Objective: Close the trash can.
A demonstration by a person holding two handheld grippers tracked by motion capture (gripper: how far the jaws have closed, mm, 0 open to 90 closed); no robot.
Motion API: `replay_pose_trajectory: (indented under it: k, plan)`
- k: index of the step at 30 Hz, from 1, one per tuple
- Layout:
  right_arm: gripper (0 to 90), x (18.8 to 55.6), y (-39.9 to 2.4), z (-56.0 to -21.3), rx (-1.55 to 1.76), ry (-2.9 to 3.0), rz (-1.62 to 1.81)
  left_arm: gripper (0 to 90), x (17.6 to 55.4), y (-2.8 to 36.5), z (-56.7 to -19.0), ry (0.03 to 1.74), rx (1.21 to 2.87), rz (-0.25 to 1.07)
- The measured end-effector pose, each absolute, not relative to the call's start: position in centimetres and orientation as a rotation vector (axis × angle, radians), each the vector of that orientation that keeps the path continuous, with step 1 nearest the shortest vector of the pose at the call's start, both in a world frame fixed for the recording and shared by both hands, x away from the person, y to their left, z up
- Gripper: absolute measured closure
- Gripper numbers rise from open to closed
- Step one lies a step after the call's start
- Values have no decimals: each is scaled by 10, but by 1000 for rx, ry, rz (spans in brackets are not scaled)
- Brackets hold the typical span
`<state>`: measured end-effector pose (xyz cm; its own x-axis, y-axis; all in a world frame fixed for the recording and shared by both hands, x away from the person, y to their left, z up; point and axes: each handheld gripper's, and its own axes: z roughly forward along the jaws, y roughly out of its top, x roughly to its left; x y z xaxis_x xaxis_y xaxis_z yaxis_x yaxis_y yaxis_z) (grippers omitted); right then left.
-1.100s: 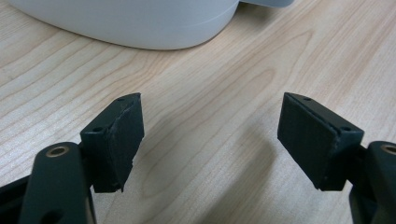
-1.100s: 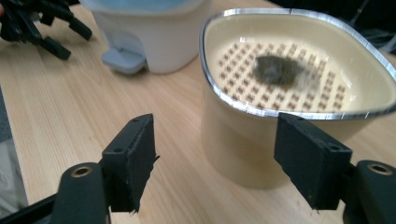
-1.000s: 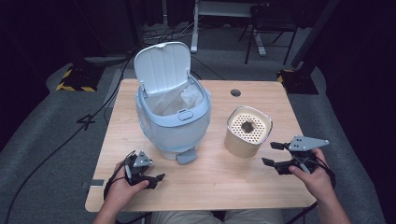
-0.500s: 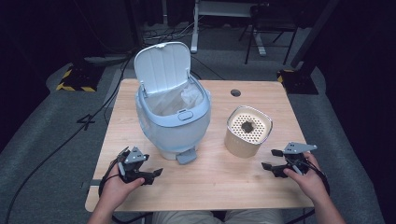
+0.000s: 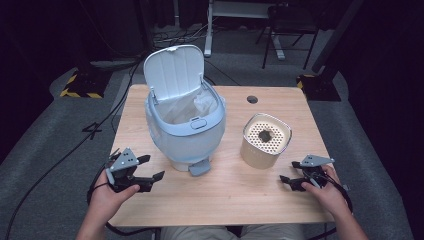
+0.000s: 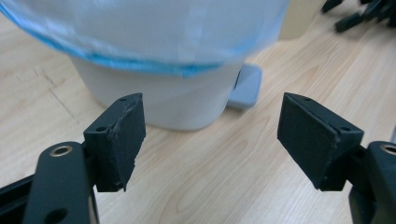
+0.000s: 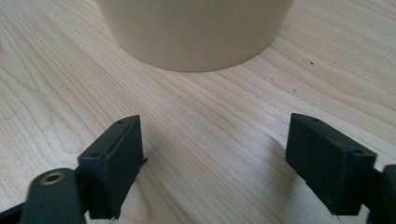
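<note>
Cream canister (image 5: 266, 141) sits just ahead of the right gripper (image 5: 295, 172), whose jaws have just been opening (nothing between them) as it sank tableward; left gripper (image 5: 152, 168) gapes empty too.

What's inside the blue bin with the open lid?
The blue bin has a crinkly clear liner bag inside. The bin's bottom is hidden by its walls, so anything down there can't be seen.

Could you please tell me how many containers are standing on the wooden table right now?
2: a pale blue pedal bin with its lid up, left of centre, and a beige canister with a perforated top to its right. None seems hidden.
</note>
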<state>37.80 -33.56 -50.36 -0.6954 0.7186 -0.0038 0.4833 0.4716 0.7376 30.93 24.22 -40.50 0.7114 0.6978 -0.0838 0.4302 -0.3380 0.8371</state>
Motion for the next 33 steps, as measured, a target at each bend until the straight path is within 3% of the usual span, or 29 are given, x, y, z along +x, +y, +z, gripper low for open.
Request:
replay_pose_trajectory:
  k: [18,33]
  plan:
    - [176,378,-335,-504,1018,2407,1059,257,315,262,-328,780,1907,427]
    - [176,378,-335,-504,1018,2407,1060,269,342,269,-276,686,1720,415]
